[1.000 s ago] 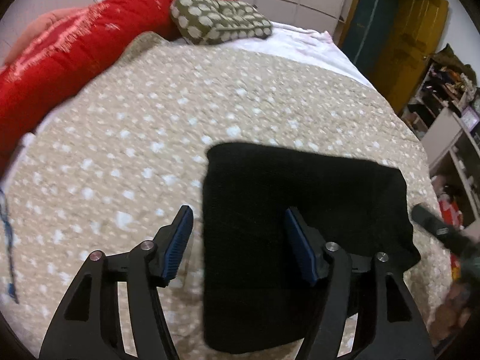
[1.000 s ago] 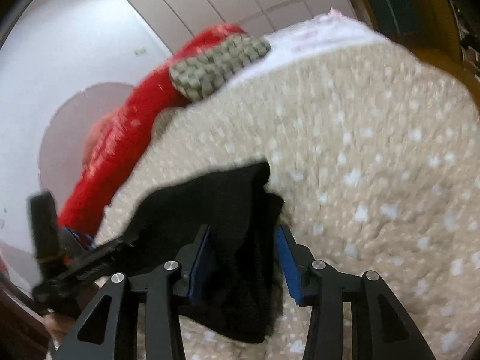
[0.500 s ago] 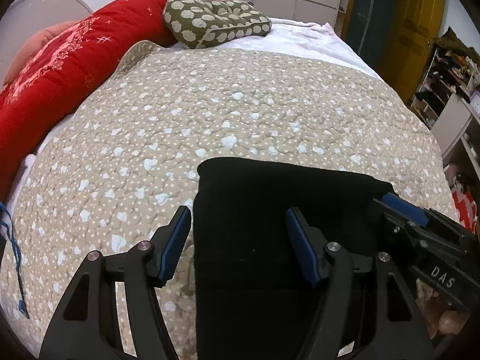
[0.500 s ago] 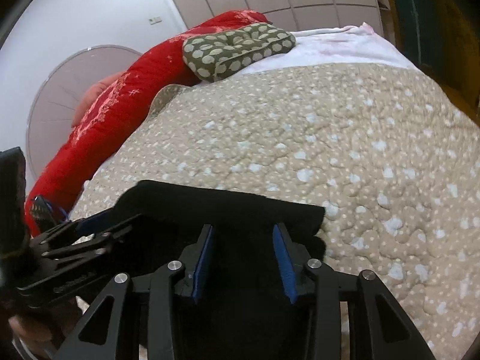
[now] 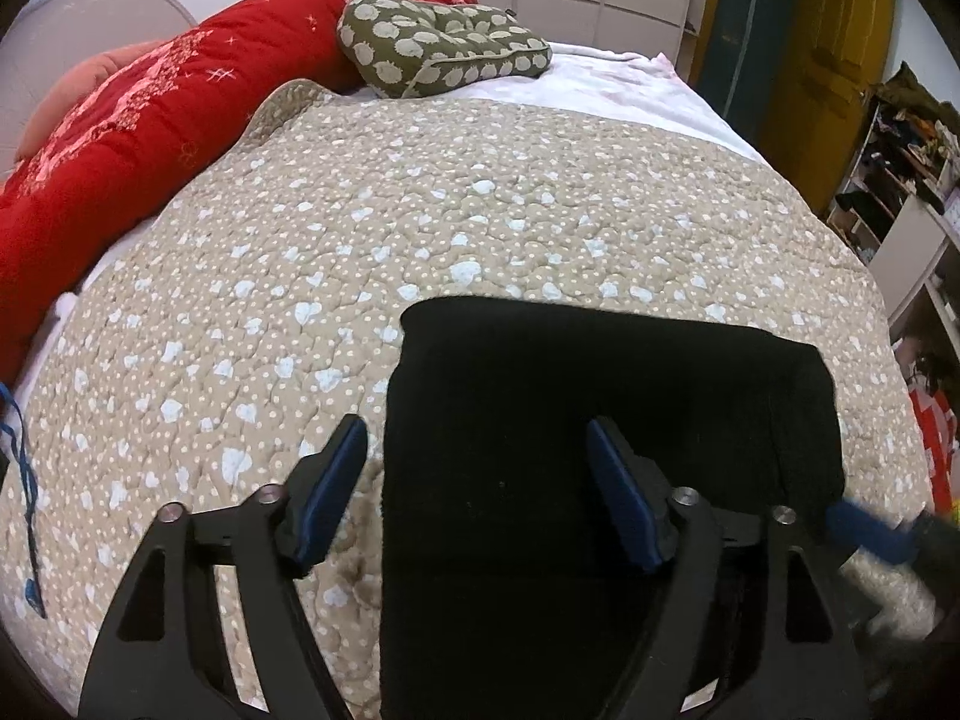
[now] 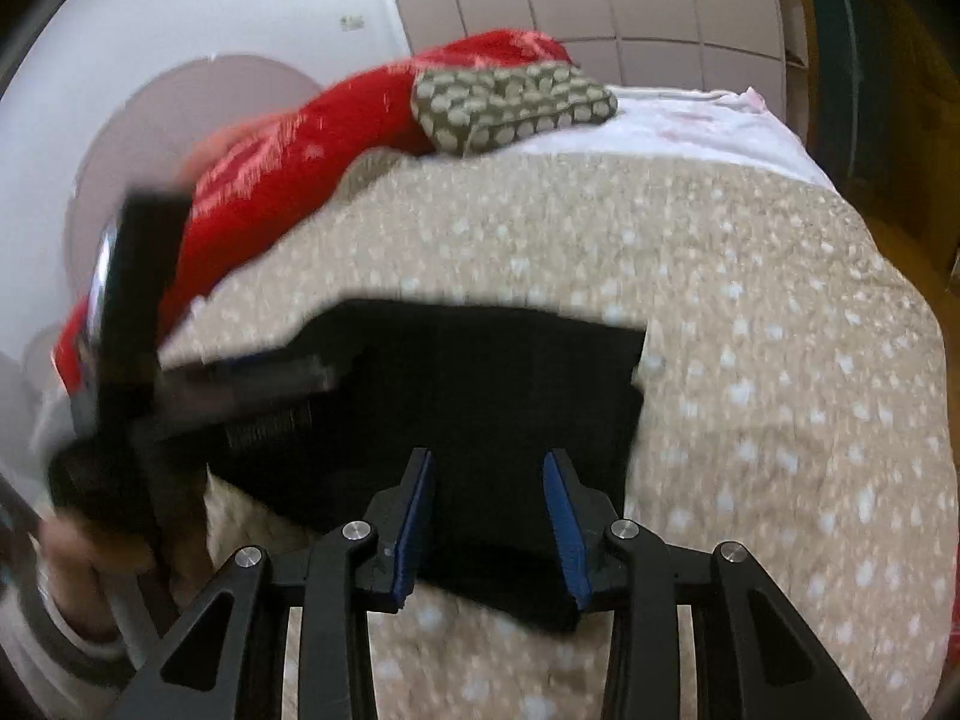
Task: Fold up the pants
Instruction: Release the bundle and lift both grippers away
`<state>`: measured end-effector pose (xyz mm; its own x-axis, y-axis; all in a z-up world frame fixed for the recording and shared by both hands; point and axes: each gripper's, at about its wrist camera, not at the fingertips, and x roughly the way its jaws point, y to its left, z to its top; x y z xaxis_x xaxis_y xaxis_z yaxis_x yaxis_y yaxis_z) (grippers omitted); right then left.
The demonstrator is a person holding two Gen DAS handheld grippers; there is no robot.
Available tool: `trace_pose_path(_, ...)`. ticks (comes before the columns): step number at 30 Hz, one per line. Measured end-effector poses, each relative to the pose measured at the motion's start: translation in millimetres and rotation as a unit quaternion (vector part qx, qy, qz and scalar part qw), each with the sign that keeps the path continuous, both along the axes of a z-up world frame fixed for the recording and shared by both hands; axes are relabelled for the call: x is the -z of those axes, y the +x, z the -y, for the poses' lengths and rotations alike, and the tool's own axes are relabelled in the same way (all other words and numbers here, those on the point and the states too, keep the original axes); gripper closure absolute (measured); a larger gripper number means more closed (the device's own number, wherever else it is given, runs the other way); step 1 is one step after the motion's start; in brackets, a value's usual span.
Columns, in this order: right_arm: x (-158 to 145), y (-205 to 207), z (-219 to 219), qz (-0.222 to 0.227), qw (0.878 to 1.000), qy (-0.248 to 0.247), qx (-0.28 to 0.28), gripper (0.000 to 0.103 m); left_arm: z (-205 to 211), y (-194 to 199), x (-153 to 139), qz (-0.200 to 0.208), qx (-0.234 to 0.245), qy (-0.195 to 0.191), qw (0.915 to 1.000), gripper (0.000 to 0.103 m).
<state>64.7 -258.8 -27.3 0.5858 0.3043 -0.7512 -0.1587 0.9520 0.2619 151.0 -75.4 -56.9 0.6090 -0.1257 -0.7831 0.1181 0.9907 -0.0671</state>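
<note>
1. The black knit pants (image 5: 600,420) lie folded into a compact, roughly rectangular stack on the beige quilted bedspread with pale heart print (image 5: 420,228), near the bed's close edge.
2. The left claw (image 5: 474,480) hangs over the stack's left part with its blue-padded fingers (image 5: 336,480) spread wide; one finger is over the bedspread, the other over the cloth, and nothing is pinched between them.
3. The right claw (image 6: 489,510) is over the stack's near edge, its jaws apart with black cloth showing in the gap. No fabric looks lifted, so I judge it is not gripping. This view is blurred by motion.
4. Judged from the neat outline, the folding looks nearly or fully done; the step in hand seems to be a release or a final check.
5. The next move likely calls for pulling both claws clear without snagging the knit, or pressing the top layer flat if an edge sits proud.
6. A red quilt (image 5: 150,102) and an olive patterned cushion (image 5: 438,42) lie at the far end, well apart from the pants.
</note>
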Motion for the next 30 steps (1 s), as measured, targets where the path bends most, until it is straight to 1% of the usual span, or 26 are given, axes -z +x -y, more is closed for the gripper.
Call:
trace_pose_path(2, 11.5, -7.6, -5.1, 0.008, 1.0, -0.013, 0.002, 0.067, -2.2, -1.1, 1.7, -0.001, -0.005, -0.011, 0.9999, 0.024)
trace_pose_path(3, 12.5, -10.9, -6.9, 0.019, 1.0, -0.019, 0.006, 0.067, -2.6, -2.2, 1.5, 0.0, -0.006, -0.012, 0.9999, 0.024)
trace_pose_path(4, 11.6, -11.6, -7.9, 0.019, 1.0, -0.022, 0.007, 0.067, -2.6, -3.9, 0.9, 0.0, -0.005, -0.011, 0.9999, 0.024)
trace_pose_path(6, 5.6, -12.0, -7.9, 0.014, 1.0, -0.023, 0.006, 0.067, -2.5, -8.2, -2.5, 0.003, -0.003, -0.006, 1.0, 0.024)
trace_pose_path(7, 0.3, -13.1, -5.6, 0.014, 1.0, -0.013, 0.008, 0.067, -2.7, -11.5, -4.5, 0.005, -0.003, -0.003, 1.0, 0.025)
trace_pose_path(10, -15.3, -17.6, 2.2, 0.032, 0.999, 0.011, 0.023, 0.067, -5.0, -21.0, -9.8, 0.011, -0.006, 0.002, 0.9999, 0.025)
trace_pose_path(13, -24.6, -20.6, 6.5, 0.047, 0.998, 0.003, 0.052, 0.066, -5.9, -32.4, -15.9, 0.02, -0.008, 0.005, 0.9998, 0.025)
trace_pose_path(16, -27.1, -21.7, 11.5, 0.045, 0.996, 0.004, 0.08, 0.066, -6.0, -43.7, -20.9, 0.028, -0.009, 0.012, 0.9995, 0.025)
trace_pose_path(20, -29.1, -21.0, 11.4, 0.038, 0.994, -0.001, 0.1, 0.065, -7.9, -55.9, -24.1, 0.032, -0.015, 0.012, 0.9993, 0.025)
trace_pose_path(24, -29.5, -24.5, 5.9, 0.033, 0.995, 0.003, 0.098, 0.064, -10.7, -67.8, -27.7, 0.039, -0.019, 0.013, 0.999, 0.024)
trace_pose_path(30, -31.4, -30.3, -1.2, 0.036, 0.995, 0.001, 0.093, 0.064, -14.0, -76.9, -28.5, 0.038, -0.024, 0.011, 0.9989, 0.025)
